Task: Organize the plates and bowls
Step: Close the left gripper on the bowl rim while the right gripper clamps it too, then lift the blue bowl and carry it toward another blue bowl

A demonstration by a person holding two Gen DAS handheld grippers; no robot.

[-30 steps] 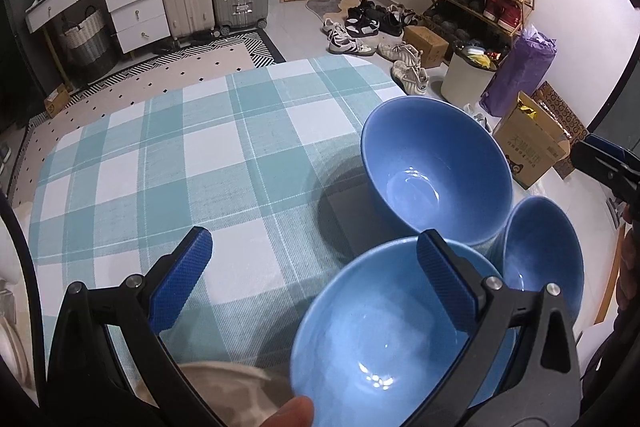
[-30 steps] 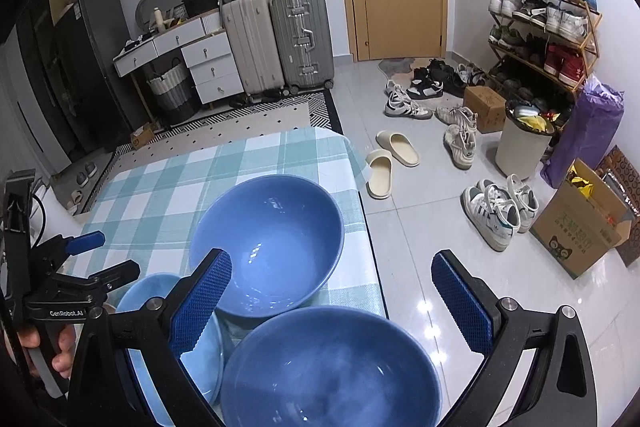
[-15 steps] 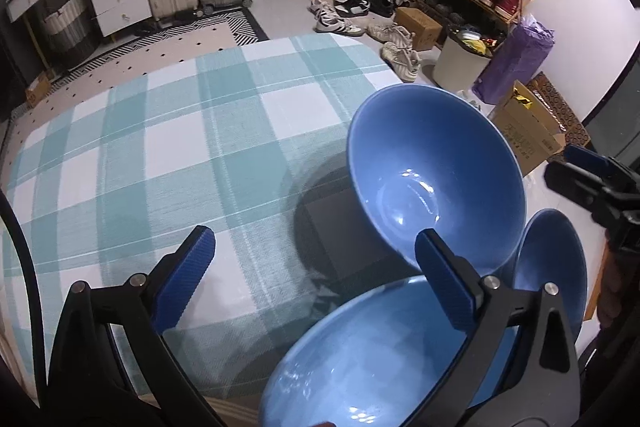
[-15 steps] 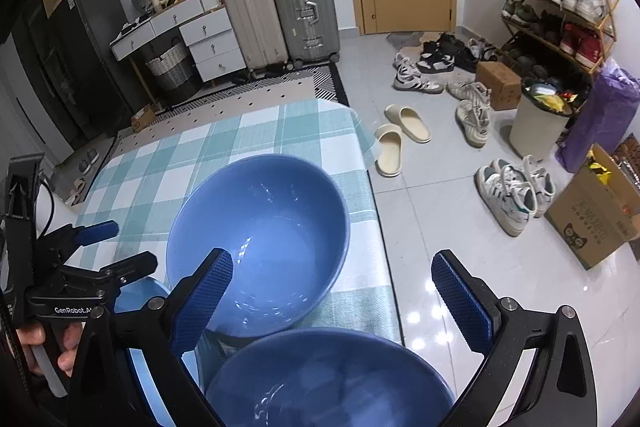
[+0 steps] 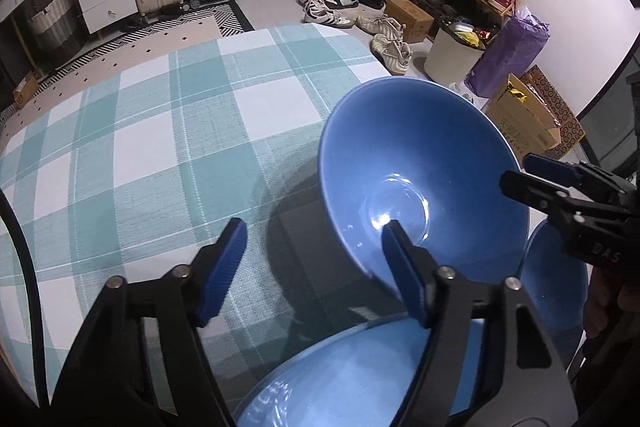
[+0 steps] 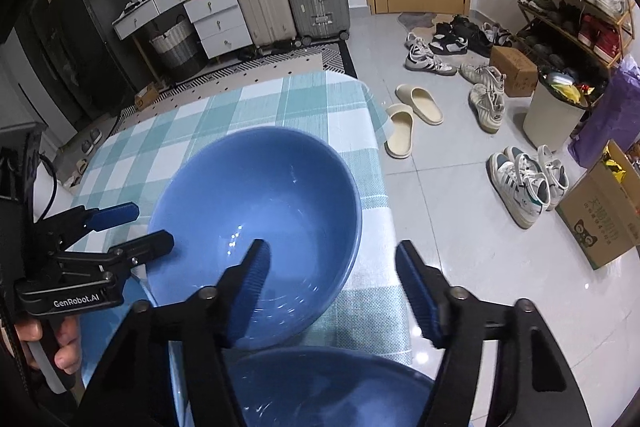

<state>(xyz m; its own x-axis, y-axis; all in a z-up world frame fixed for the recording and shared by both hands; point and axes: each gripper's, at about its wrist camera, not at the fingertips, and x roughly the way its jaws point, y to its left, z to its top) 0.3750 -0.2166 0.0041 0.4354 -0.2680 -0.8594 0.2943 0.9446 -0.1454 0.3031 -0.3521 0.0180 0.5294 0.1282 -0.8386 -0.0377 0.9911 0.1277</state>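
Both grippers, left (image 5: 312, 267) and right (image 6: 332, 287), have just been closing partway and grip nothing yet, each straddling opposite rims of the big bowl (image 5: 420, 179) on the table (image 5: 160, 131).

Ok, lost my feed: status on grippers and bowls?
Left gripper and right gripper just narrowed, gripping nothing. Far bowl between them. Near bowl below. Nothing in the way.

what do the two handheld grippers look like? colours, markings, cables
Both match: black linkage arms with silver pivot pins, and long ribbed blue pads on the fingers. The left gripper has white "GenRobot.AI" lettering on its side and a black cable trailing behind. The right gripper shows faint embossed lettering, unreadable. No sleeves are visible.
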